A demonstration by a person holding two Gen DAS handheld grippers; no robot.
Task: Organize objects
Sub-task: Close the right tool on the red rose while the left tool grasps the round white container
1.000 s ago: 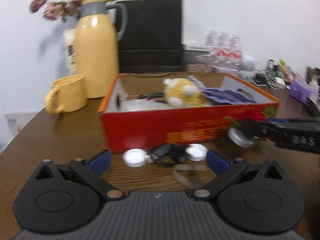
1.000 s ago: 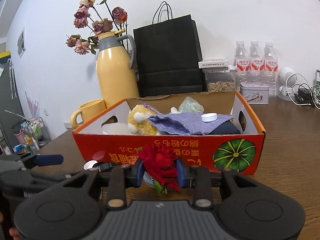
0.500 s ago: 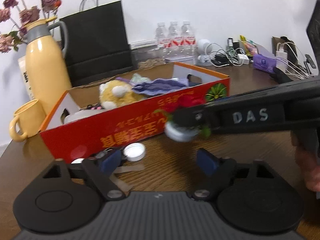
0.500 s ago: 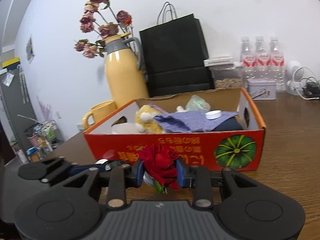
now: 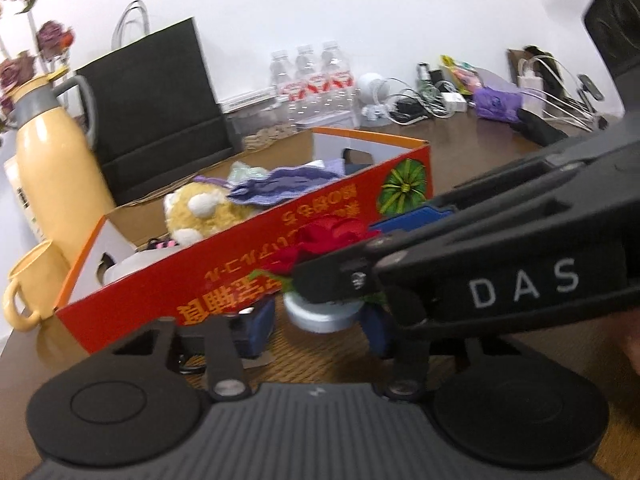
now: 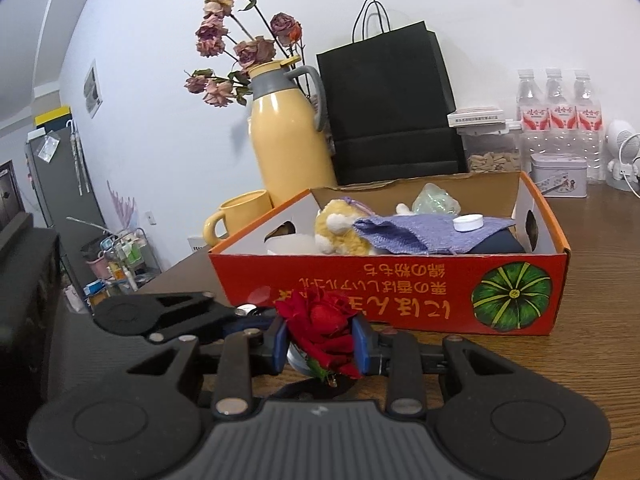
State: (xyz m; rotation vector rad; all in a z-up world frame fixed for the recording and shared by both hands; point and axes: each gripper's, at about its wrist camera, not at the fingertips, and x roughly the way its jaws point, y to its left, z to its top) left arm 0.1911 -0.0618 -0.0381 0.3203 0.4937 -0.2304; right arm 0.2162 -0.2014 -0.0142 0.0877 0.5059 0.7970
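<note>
A red artificial rose (image 6: 320, 320) on a round white base (image 5: 320, 316) hangs just in front of the red cardboard box (image 6: 400, 280). My right gripper (image 6: 320, 338) is shut on the bloom, its blue pads pressing both sides. In the left wrist view the right gripper (image 5: 340, 252) reaches in from the right across the rose (image 5: 328, 236). My left gripper (image 5: 318, 330) sits below it; its jaws are closing, with the white base between them and the pads against its sides. The box (image 5: 240, 264) holds a yellow plush toy (image 5: 200, 212) and a purple cloth (image 5: 280, 188).
A yellow thermos (image 6: 288, 148) with dried flowers, a yellow mug (image 6: 240, 216) and a black paper bag (image 6: 388, 104) stand behind the box. Water bottles (image 6: 560, 120) and a tin (image 6: 560, 176) are at the back right. Cables and chargers (image 5: 420, 100) crowd the far right.
My left gripper swung right, away from the white caps and cable, and narrowed its jaws around the rose's white base. The right gripper kept hold of the rose and barely moved.
</note>
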